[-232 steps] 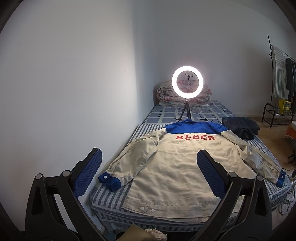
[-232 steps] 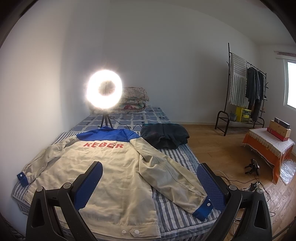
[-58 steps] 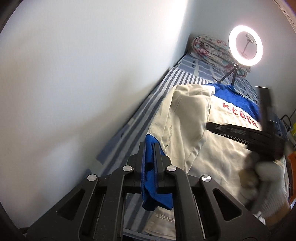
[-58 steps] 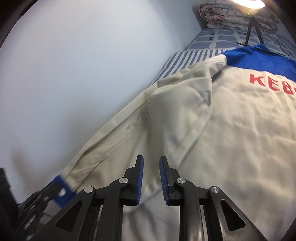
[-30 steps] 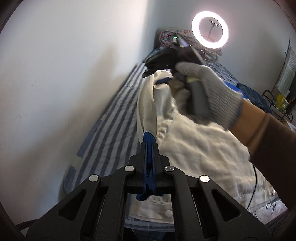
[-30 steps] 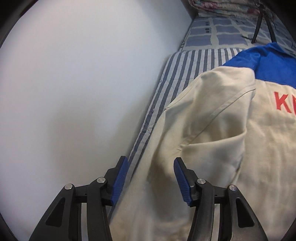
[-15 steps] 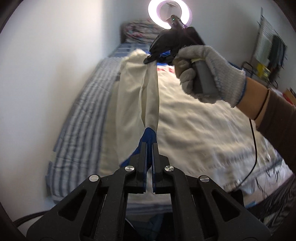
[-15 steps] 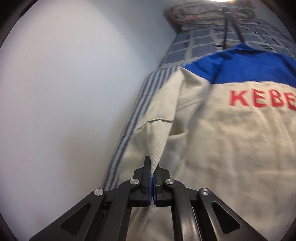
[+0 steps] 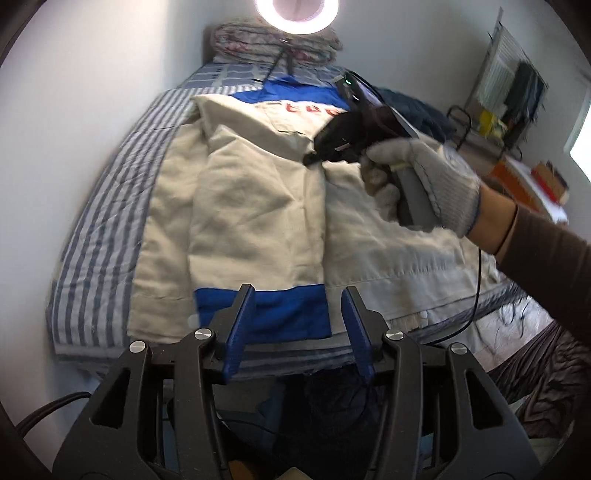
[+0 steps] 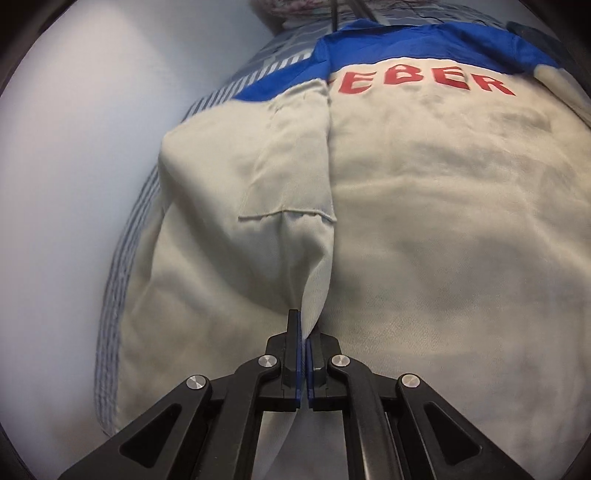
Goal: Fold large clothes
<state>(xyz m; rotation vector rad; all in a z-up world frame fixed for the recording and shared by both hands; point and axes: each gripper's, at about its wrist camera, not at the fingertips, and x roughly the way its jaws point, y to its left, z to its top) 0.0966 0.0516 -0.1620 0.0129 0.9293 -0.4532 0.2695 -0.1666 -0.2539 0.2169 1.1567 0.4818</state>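
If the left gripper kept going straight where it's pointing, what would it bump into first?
Most likely the blue cuff of the jacket's folded-in sleeve. The left gripper, jaws opening with nothing pinched, points down at it. Depth is hard to judge, so it might meet the bed edge first.

striped bed, ring light, clothes rack

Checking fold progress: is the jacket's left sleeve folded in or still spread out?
Folded in. The sleeve lies over the jacket back, its blue cuff at the hem.
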